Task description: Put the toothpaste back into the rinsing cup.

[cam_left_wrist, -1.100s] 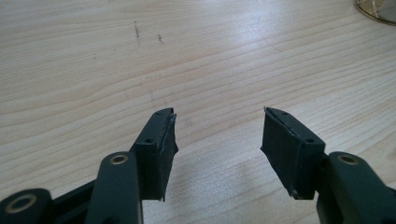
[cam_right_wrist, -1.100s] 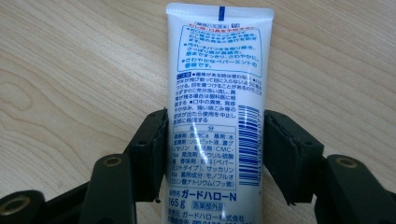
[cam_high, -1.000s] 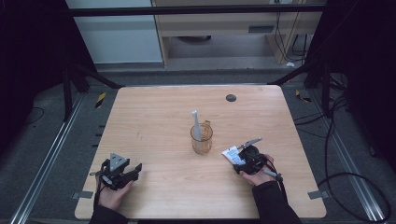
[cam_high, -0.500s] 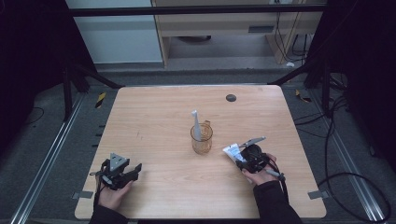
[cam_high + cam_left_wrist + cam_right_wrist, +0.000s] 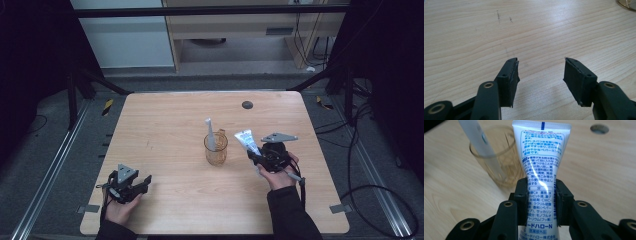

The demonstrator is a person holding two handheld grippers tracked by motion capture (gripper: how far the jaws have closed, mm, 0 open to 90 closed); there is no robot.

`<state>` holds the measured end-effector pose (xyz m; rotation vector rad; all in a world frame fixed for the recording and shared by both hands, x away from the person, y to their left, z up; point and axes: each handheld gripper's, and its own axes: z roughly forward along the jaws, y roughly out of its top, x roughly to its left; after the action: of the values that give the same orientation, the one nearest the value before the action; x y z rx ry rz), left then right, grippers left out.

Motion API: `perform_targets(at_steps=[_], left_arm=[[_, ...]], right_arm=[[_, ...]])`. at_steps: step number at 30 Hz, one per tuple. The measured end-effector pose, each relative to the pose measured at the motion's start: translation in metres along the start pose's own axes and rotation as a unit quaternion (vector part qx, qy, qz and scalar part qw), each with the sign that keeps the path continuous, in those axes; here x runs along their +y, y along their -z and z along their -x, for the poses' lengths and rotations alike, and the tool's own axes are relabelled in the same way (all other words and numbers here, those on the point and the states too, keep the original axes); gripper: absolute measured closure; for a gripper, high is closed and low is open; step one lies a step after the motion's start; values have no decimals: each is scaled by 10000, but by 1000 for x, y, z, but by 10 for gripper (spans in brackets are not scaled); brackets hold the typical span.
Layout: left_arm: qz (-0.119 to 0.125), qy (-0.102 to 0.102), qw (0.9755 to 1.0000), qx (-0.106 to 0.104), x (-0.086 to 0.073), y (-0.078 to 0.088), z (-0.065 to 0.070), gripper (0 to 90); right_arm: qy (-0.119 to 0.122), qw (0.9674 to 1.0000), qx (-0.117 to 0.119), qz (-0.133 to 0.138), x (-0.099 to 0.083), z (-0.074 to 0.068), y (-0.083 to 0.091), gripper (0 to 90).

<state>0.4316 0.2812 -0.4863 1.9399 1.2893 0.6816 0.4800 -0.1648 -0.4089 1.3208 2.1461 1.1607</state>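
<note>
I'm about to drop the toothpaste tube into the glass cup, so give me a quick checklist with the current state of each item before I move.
1. Grip: right gripper has both pads pressed on the toothpaste tube; its jaws have just been closing on it. Ok.
2. Tube lifted off the table: ok, judging by the high view.
3. Glass cup upright: ok.
4. Room in the cup: a toothbrush leans inside; the rest looks free. Ok.
5. Left gripper open, holding nothing, away from the cup: ok.
6. Tube's cap end: hidden below the jaws. Cannot tell.
</note>
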Motion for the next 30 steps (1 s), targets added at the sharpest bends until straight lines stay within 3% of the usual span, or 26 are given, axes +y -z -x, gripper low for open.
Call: perform_targets(at_steps=[6, 14, 30], left_arm=[[-1, -3, 10000, 2, 0, 0, 0, 448], [14, 16, 10000, 0, 0, 0, 0, 450], [-5, 26, 10000, -10, 1, -1, -1, 454]], right_arm=[[-35, 9970, 71, 771, 18, -9, 5, 687], [-150, 9895, 202, 1421, 42, -15, 0, 686], [-218, 9786, 245, 2032, 66, -18, -29, 685]])
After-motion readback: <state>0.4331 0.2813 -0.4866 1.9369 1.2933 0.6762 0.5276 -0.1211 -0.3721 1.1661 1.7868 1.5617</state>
